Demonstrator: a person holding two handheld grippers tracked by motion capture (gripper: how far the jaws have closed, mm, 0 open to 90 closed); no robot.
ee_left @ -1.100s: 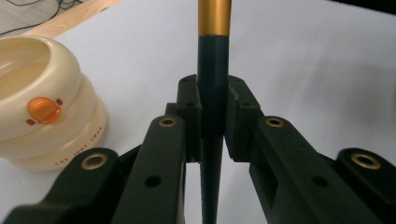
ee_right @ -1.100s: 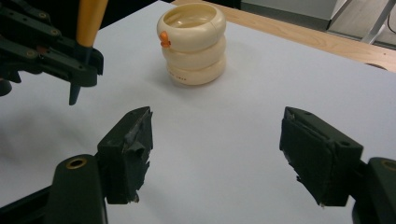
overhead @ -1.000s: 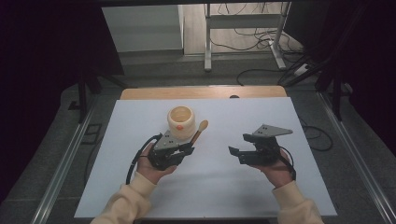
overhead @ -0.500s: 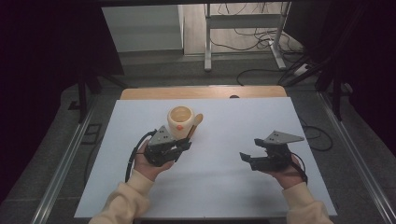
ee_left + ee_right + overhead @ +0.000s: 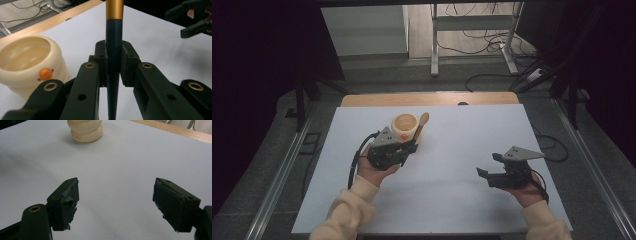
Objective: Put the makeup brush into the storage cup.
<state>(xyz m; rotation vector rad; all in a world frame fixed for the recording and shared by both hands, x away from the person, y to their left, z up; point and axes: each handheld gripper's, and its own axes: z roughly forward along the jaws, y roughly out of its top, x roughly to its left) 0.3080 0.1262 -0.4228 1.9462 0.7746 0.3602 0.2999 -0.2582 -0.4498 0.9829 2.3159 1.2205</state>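
Note:
My left gripper is shut on the dark handle of a spoon-like stick, whose tan rounded end rises beside a cream ribbed cup. In the left gripper view the stick stands upright between the pads of my left gripper, dark below and golden above, and the cup with an orange dot sits at the left. My right gripper hovers at the right over the white table top. The right gripper is open, its jaws have just been opening, and nothing is between them.
The cup stands far ahead of the right gripper. A wooden strip runs along the table's far edge. Beyond it are a metal stand and floor cables. Metal rails flank the table. The right gripper shows beyond the stick.
The right gripper has moved to the right and nearer the table's front edge, a little lower. The left gripper with the stick has stayed about where it was beside the cup.

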